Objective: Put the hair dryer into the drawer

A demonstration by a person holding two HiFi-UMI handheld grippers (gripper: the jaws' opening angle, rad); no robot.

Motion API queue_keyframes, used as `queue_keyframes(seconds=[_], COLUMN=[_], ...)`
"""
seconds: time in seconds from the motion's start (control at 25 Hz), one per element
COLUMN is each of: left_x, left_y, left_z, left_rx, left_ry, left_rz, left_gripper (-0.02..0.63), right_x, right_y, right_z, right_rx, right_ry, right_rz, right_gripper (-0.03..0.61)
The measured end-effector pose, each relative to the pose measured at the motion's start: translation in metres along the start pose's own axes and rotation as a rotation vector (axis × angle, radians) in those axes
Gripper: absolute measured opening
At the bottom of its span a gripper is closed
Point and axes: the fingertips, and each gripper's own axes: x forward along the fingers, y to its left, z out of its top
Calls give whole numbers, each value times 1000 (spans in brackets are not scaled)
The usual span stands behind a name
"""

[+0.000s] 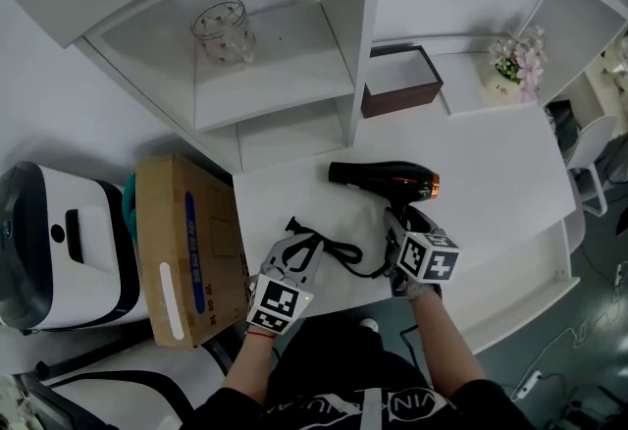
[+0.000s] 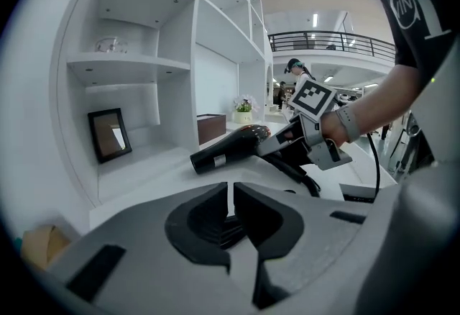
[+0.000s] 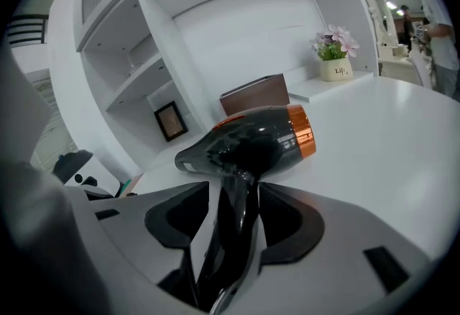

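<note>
A black hair dryer [image 1: 388,181] with an orange band lies on the white desk [image 1: 500,192], nozzle to the left and handle toward me. My right gripper [image 1: 402,222] is open, its jaws standing on either side of the handle [image 3: 233,206]. In the left gripper view the dryer's body [image 2: 230,148] shows ahead, with the right gripper behind it. The black cord [image 1: 343,251] runs left from the handle and loops at my left gripper [image 1: 297,246], which is shut. I cannot tell if the cord is pinched there. No drawer is in view.
A cardboard box [image 1: 186,246] and a white appliance [image 1: 59,241] sit left of the desk. At the back, a white shelf unit [image 1: 324,45] holds a glass jar [image 1: 224,30] and a small picture frame [image 2: 109,134]. A brown box [image 1: 400,82] and a flower pot [image 1: 512,65] stand beside it.
</note>
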Motion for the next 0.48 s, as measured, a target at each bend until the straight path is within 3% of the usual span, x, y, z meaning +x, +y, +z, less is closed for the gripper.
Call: queue_keyframes(seconds=[0.24,0.48], left_x=[10,14], left_y=[-6,-6], left_z=[-14,-20], left_rx=[135,260], left_ry=[75,147], left_rz=[-58,-116], left_gripper=[9,40], right_x=[19,22], right_y=[-7,-10], right_z=[-7,-4], right_rx=[9,8], right_ry=[76,68], right_rz=[-56,-78], right_gripper=[193,182])
